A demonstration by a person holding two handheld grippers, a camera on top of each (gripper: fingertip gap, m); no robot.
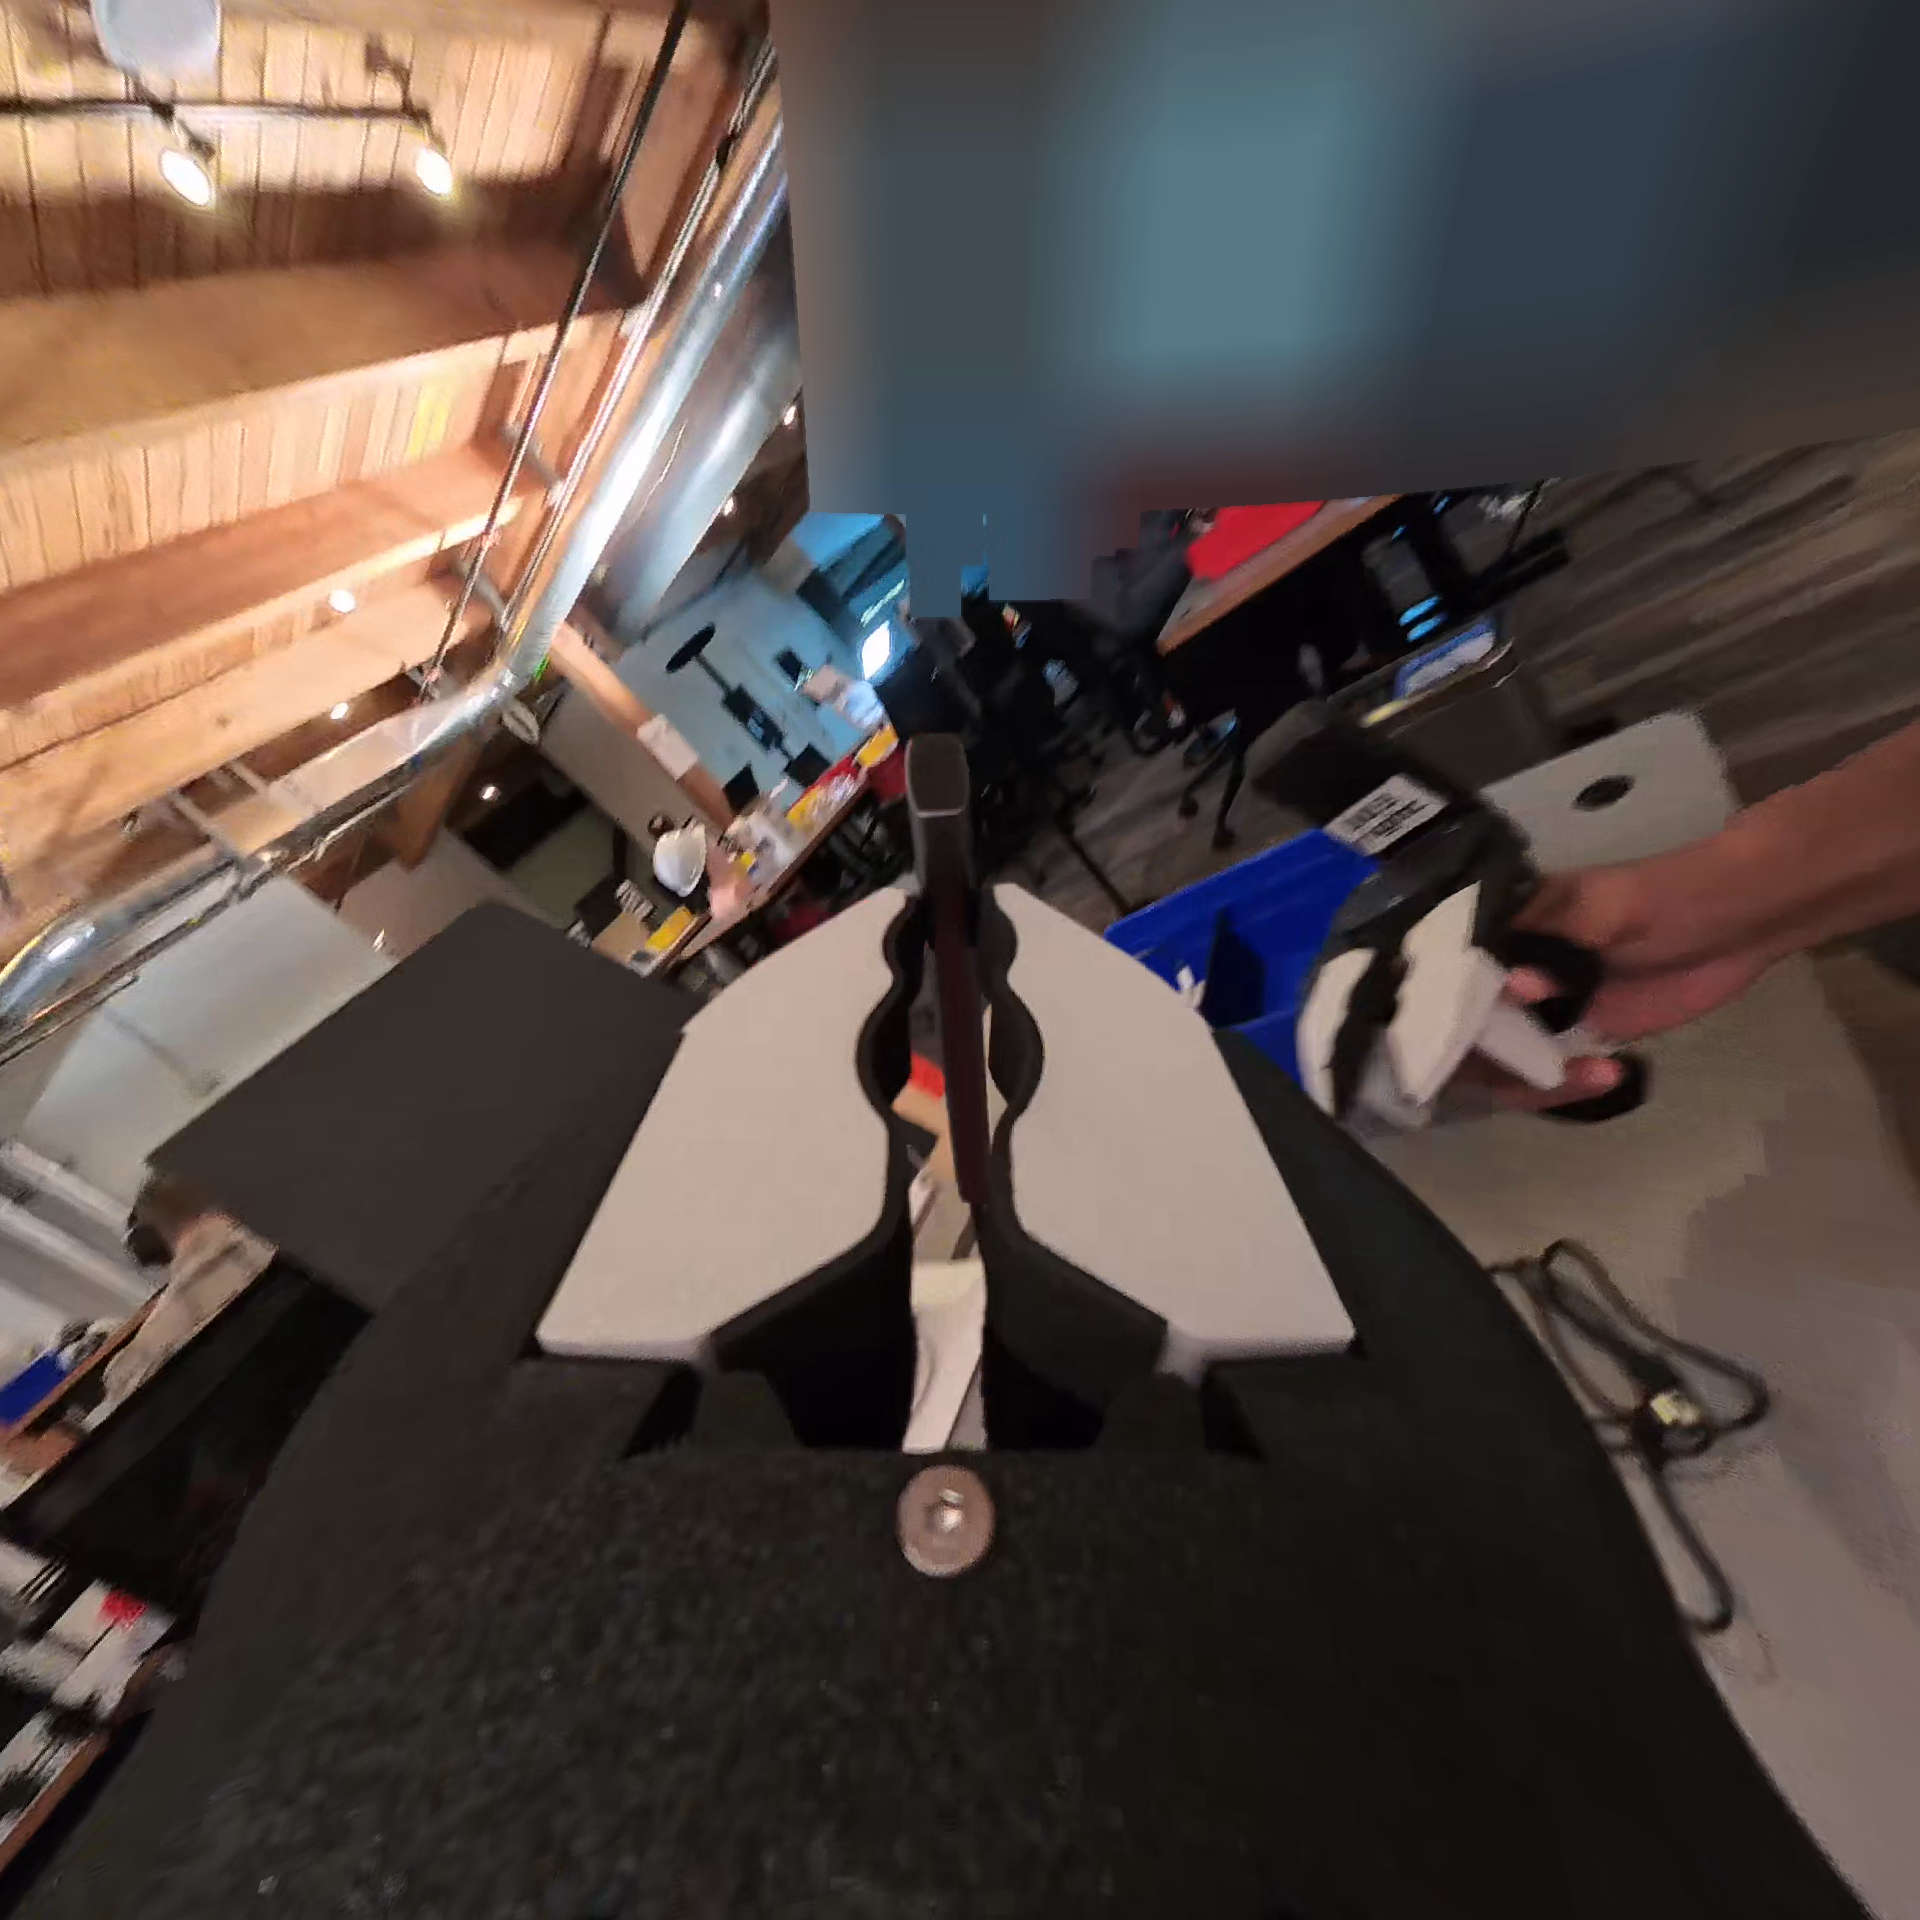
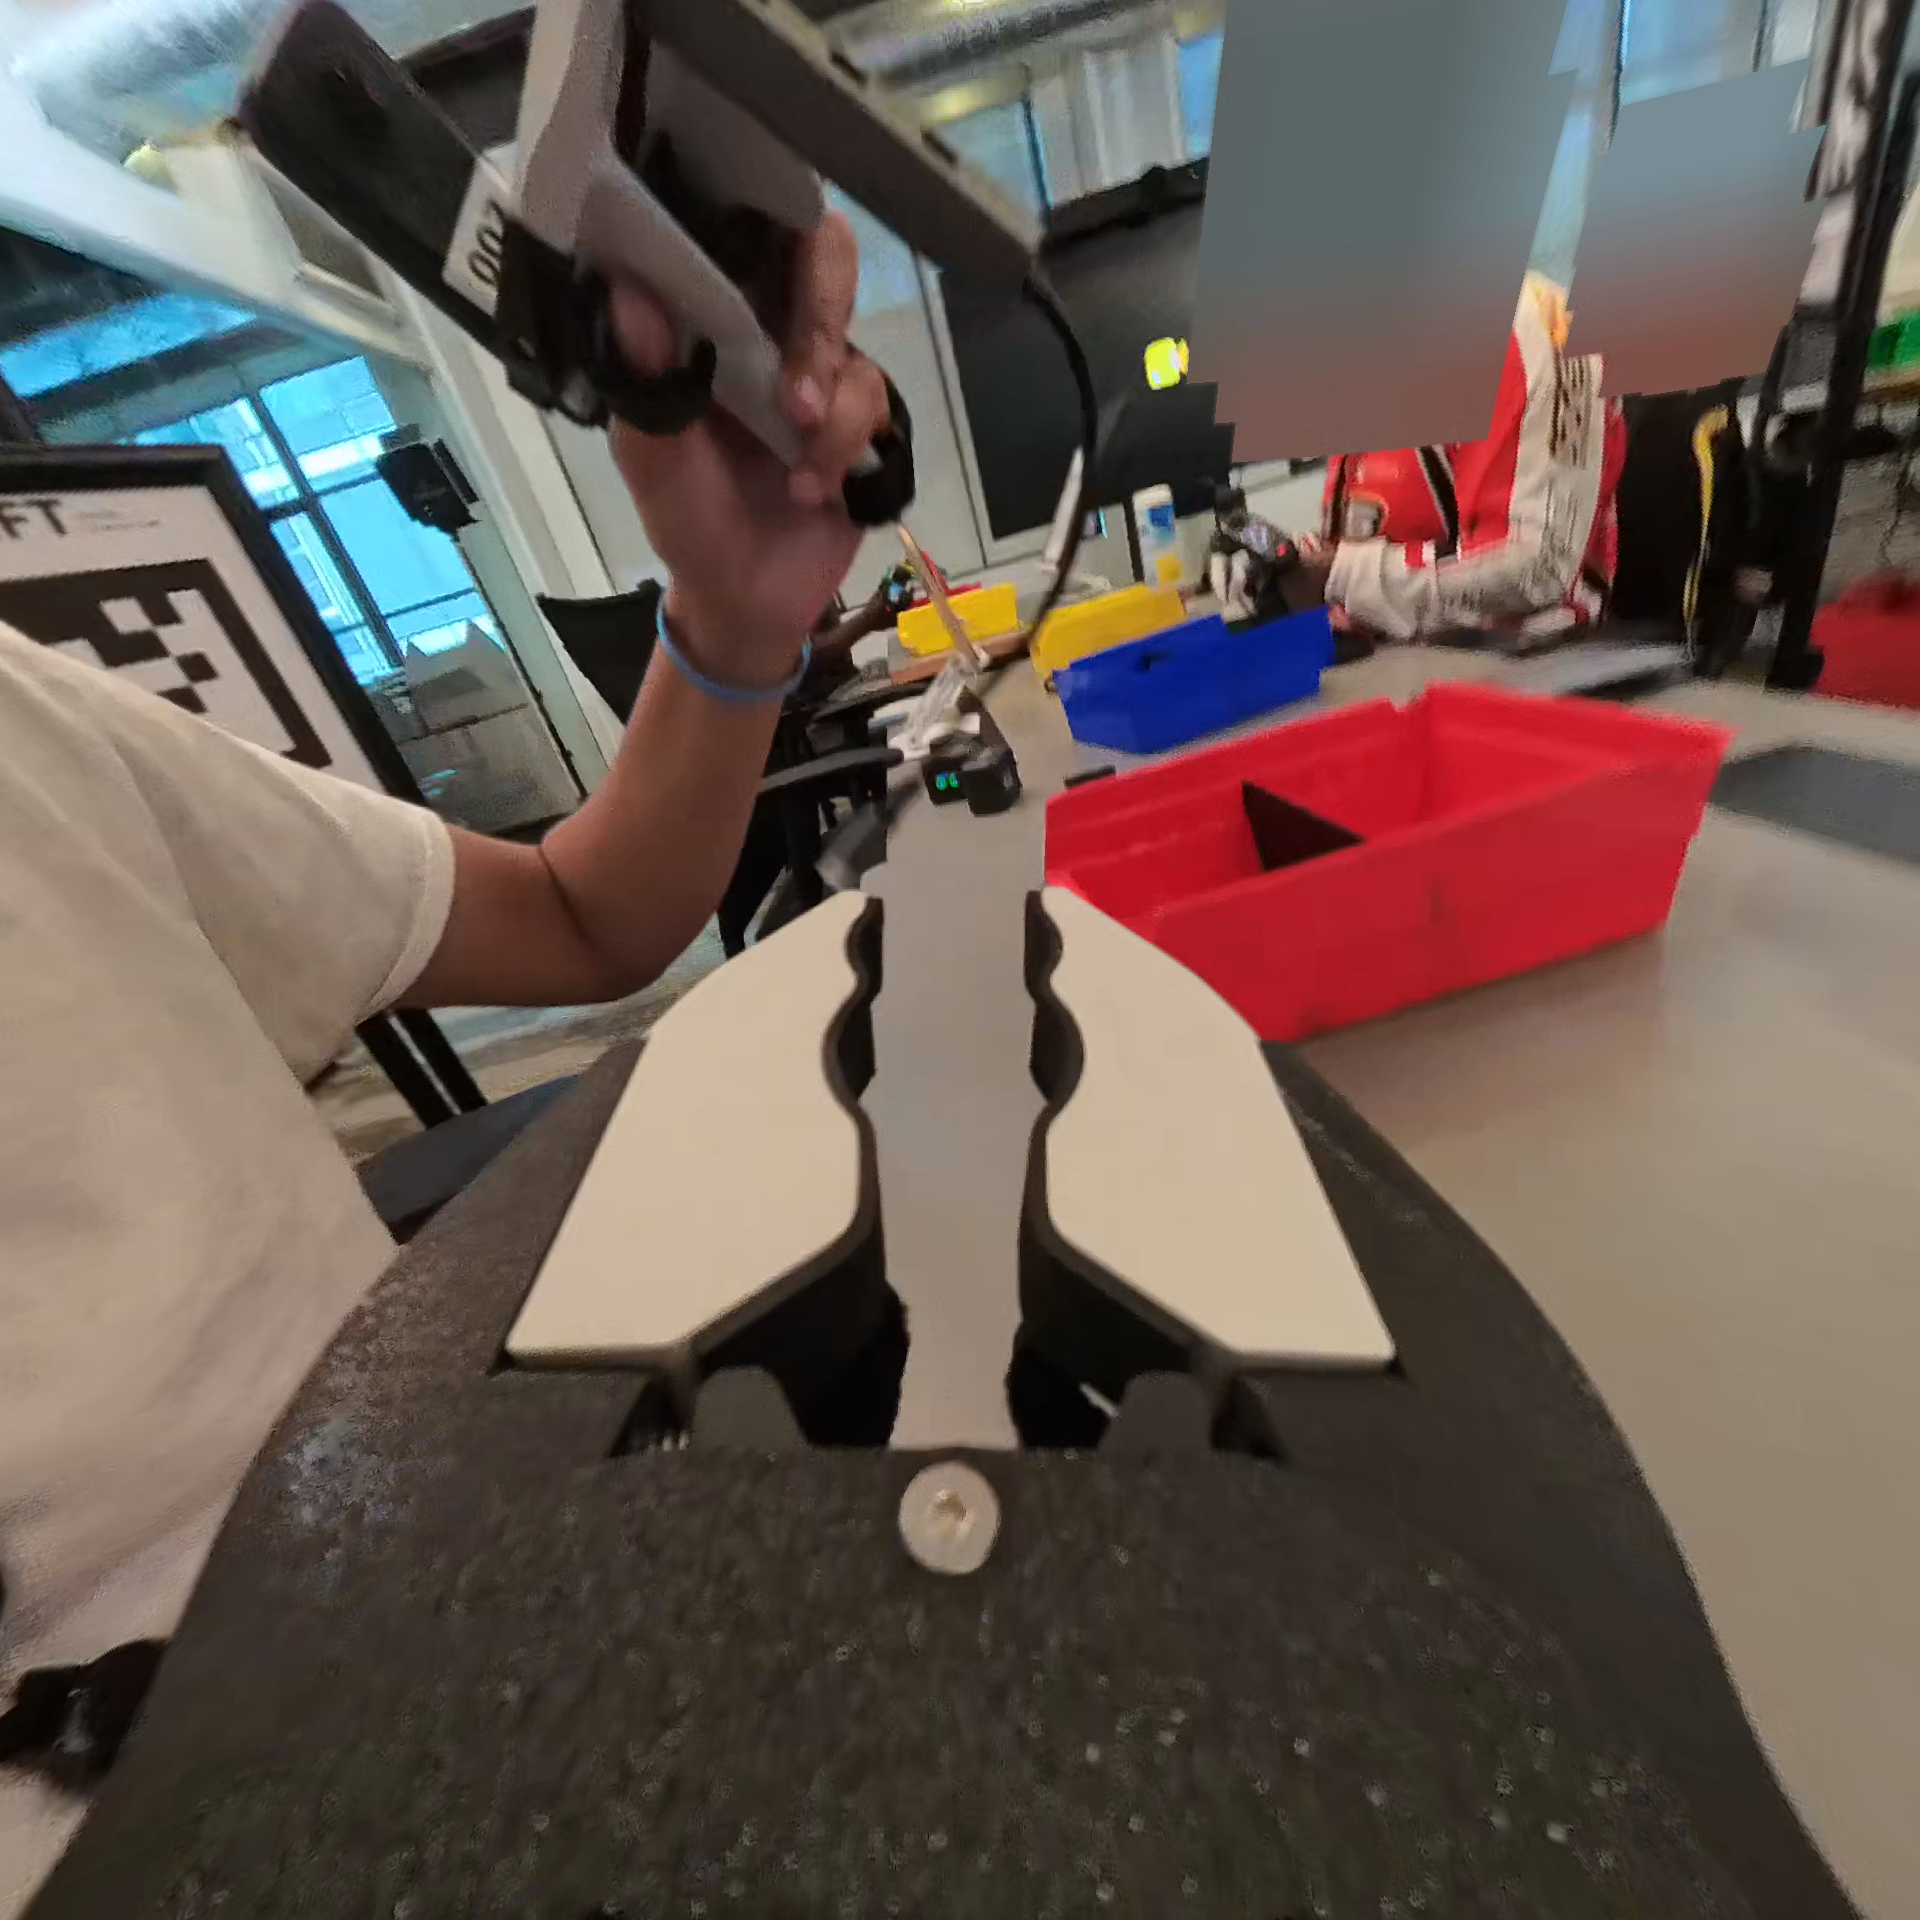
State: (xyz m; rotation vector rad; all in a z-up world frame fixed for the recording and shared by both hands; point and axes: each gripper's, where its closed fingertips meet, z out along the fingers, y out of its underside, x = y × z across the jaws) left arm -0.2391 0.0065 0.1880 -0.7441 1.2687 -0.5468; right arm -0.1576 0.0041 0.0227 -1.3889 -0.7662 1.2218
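Note:
My left gripper (image 1: 951, 904) is tilted up towards the ceiling. It is shut on a thin dark bar (image 1: 940, 790) with a flat rounded end that sticks out past the fingertips. My right gripper (image 2: 951, 904) is open and empty, low over a grey table (image 2: 1558, 1195), with a red bin (image 2: 1403, 935) just ahead to its right. In the right wrist view a person's hand (image 2: 748, 499) holds the left gripper's handle raised at upper left. In the left wrist view the right gripper (image 1: 1392, 1039) shows at the right, blurred, in a hand.
A blue bin (image 2: 1195, 675) and yellow bins (image 2: 956, 618) stand farther back on the table. A person in a red and white jacket (image 2: 1475, 530) sits at the far side. The blue bin (image 1: 1226, 935) and a dark cable (image 1: 1662, 1403) also show in the left wrist view. My hands' fingertips stand some 20 centimetres from each other.

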